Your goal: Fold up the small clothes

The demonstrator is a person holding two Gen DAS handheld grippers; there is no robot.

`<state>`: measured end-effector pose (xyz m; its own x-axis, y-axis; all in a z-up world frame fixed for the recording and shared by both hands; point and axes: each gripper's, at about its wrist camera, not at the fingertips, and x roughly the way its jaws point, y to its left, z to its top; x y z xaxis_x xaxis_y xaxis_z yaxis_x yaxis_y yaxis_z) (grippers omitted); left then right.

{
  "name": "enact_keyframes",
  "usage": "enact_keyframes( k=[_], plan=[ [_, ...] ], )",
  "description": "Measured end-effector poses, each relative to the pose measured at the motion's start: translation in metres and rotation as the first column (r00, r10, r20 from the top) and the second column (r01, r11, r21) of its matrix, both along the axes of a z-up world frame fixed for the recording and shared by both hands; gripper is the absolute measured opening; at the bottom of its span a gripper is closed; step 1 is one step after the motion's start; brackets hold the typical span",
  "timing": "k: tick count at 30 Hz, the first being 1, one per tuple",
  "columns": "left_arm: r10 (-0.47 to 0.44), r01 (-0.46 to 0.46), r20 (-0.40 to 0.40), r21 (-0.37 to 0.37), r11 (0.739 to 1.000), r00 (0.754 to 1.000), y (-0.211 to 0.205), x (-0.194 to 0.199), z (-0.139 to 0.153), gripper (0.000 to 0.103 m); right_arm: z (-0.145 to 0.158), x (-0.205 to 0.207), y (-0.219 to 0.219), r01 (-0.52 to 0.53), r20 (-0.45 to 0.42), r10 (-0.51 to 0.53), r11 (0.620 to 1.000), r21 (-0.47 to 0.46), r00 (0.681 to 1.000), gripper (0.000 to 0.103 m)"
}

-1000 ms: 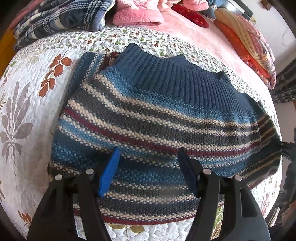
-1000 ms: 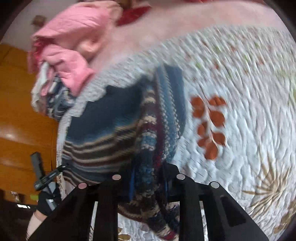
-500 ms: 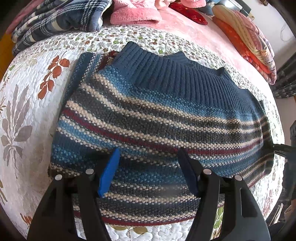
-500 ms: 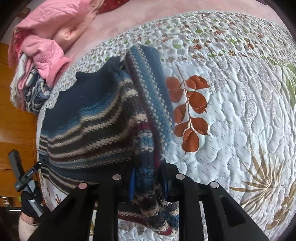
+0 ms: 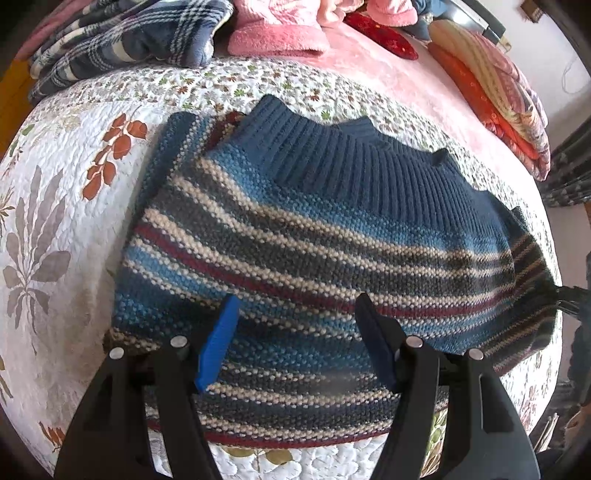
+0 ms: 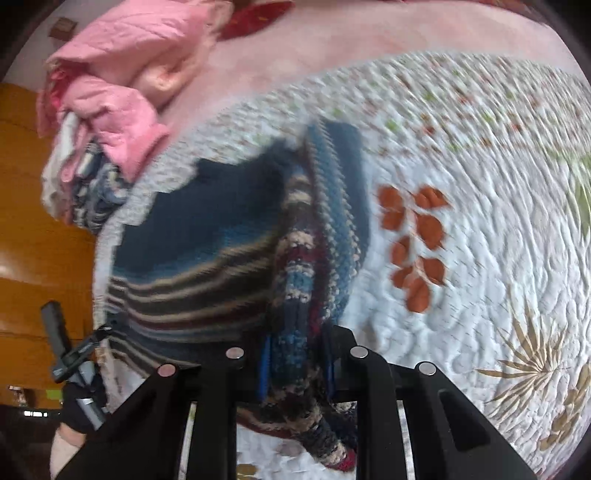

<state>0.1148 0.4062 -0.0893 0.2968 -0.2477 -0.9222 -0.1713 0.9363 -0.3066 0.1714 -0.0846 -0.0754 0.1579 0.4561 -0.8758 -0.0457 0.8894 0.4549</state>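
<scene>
Quilted white bedding (image 5: 66, 206) with printed rust leaves carries the striped sweater (image 5: 314, 251), which lies spread flat, its ribbed navy band toward the pink blanket (image 5: 388, 81) beyond. Plaid and pink clothes (image 5: 147, 33) are heaped past the sweater's far edge. The left gripper (image 5: 295, 339) hovers over the sweater's near hem, jaws spread wide and holding nothing, likely waiting to pin or take the hem. The right gripper (image 6: 297, 365) pinches a bunched fold of knit at the sweater's side, probably to carry that edge across for a fold. Compared with half a second earlier, the right view has gone blurred and tilted, so that hand is swinging; the left view is almost unchanged.
</scene>
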Motion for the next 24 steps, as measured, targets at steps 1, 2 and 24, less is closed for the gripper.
enact_keyframes(
  k=[1, 2, 24],
  plan=[
    [0.007, -0.007, 0.001, -0.005, 1.0, 1.0, 0.001, 0.0, 0.001, 0.065, 0.009, 0.0, 0.007, -0.015, 0.017, 0.015, 1.0, 0.006, 1.0, 0.021],
    [0.013, -0.013, 0.003, -0.012, 1.0, 1.0, 0.003, 0.001, 0.002, 0.065, 0.015, 0.0, 0.014, -0.029, 0.03, 0.029, 1.0, 0.007, 0.999, 0.021],
    [0.089, -0.084, 0.032, -0.133, 0.988, 0.996, 0.018, 0.001, 0.023, 0.065, 0.001, -0.038, 0.206, -0.398, 0.023, 0.402, 0.912, -0.099, 0.916, 0.035]
  ],
)
